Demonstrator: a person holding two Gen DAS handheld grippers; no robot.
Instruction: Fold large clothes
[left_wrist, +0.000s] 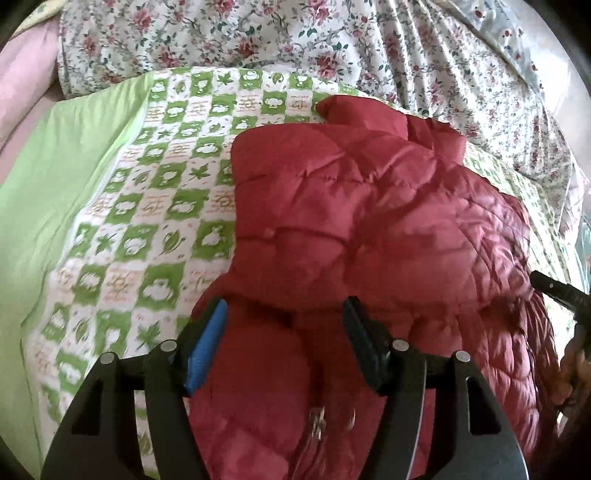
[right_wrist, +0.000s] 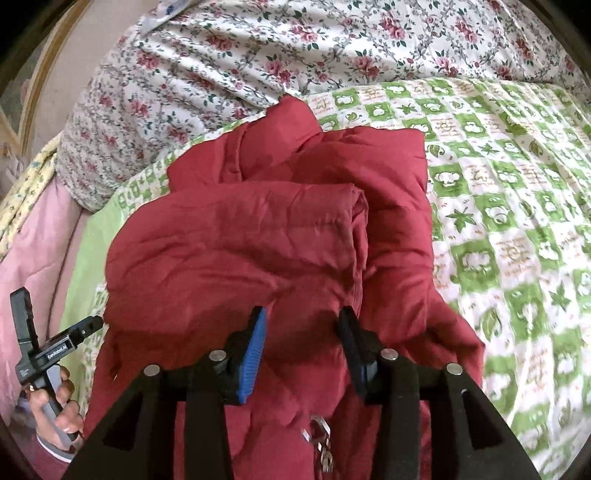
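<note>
A red quilted puffer jacket (left_wrist: 354, 221) lies bunched and partly folded on a green and white checked quilt (left_wrist: 155, 206). It also shows in the right wrist view (right_wrist: 266, 229), with one folded layer lying across the top. My left gripper (left_wrist: 284, 310) is open just above the jacket's near edge, with nothing between its jaws. My right gripper (right_wrist: 301, 317) is open over the jacket's near part, also empty. A metal zipper pull (right_wrist: 319, 428) shows below it. The left gripper also shows in the right wrist view (right_wrist: 55, 325), held by a hand at the far left.
A flowered sheet (left_wrist: 332, 48) is heaped at the back of the bed. A plain light green border (left_wrist: 55, 177) runs along the quilt's left side. Pink bedding (right_wrist: 33, 236) lies beyond the quilt's edge. A wooden frame (right_wrist: 40, 74) stands at the far left.
</note>
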